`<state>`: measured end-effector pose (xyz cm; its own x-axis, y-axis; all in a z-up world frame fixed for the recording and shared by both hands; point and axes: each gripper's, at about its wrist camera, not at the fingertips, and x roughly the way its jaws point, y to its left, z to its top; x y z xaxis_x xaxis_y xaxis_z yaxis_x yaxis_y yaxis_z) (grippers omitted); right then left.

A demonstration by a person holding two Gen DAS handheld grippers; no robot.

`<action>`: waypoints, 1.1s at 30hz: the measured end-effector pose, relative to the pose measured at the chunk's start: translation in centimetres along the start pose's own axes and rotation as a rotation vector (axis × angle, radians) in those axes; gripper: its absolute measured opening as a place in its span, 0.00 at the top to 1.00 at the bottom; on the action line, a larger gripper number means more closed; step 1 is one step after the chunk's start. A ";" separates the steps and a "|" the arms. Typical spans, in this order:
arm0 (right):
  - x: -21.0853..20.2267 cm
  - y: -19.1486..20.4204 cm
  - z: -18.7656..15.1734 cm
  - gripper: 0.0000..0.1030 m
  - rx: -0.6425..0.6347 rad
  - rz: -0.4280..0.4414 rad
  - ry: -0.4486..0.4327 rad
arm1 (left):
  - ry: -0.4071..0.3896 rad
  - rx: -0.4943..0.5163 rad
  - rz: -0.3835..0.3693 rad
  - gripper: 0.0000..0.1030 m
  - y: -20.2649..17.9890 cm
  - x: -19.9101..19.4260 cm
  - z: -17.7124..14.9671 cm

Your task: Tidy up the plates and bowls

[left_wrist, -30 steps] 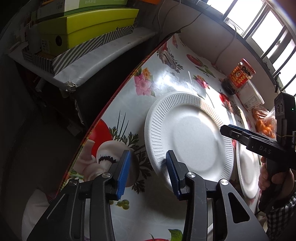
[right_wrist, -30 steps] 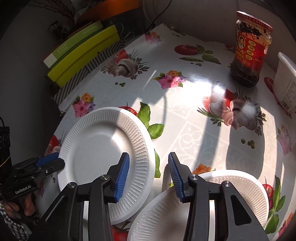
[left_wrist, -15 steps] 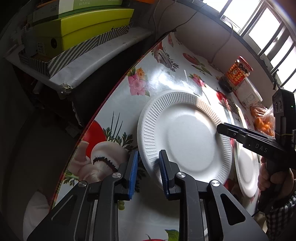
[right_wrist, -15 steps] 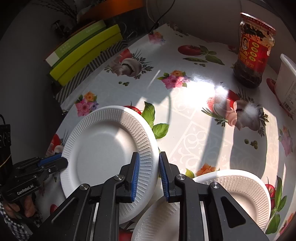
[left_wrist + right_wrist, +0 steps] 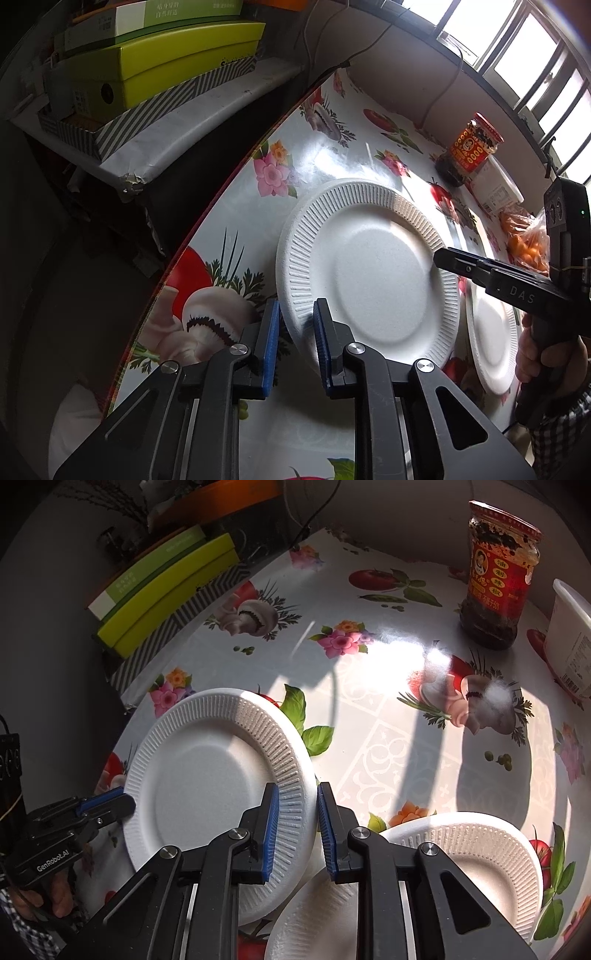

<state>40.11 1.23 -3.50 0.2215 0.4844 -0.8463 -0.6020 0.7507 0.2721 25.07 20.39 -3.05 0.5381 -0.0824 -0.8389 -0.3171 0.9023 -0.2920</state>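
Observation:
A white ribbed foam plate [image 5: 369, 266] [image 5: 207, 775] lies on the flowered tablecloth near the table's left edge. My left gripper [image 5: 295, 314] [image 5: 122, 801] straddles its near-left rim, and its jaws are closing with the rim between the blue pads. On the opposite rim, my right gripper [image 5: 295, 797] [image 5: 443, 256] is shut. That side of the plate overlaps a second white plate [image 5: 461, 853] [image 5: 491, 343] lying to the right, partly hidden behind the right gripper's fingers.
A red-labelled chili sauce jar [image 5: 498, 572] [image 5: 469, 155] and a white tub [image 5: 572, 646] stand at the far side. A bag of oranges [image 5: 524, 243] lies by them. Green and yellow boxes [image 5: 166, 66] sit on a shelf beyond the table edge [image 5: 207, 229].
Both grippers have narrowed from wide open onto the first plate's rim, left on one side, right on the other. Neither hand has shifted.

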 end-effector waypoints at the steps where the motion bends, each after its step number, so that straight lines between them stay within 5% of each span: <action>1: 0.0 0.0 0.0 0.80 0.003 0.001 0.000 | 0.001 -0.001 0.000 0.81 0.0 0.0 0.0; 33: -4.5 0.8 -1.3 0.81 0.043 0.030 -0.078 | -0.067 0.034 -0.014 0.81 -1.0 -4.6 -0.3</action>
<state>37.60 -0.93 -0.04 0.2640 0.5393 -0.7997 -0.5760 0.7532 0.3178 22.70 19.80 0.96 0.5940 -0.0674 -0.8017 -0.2831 0.9152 -0.2867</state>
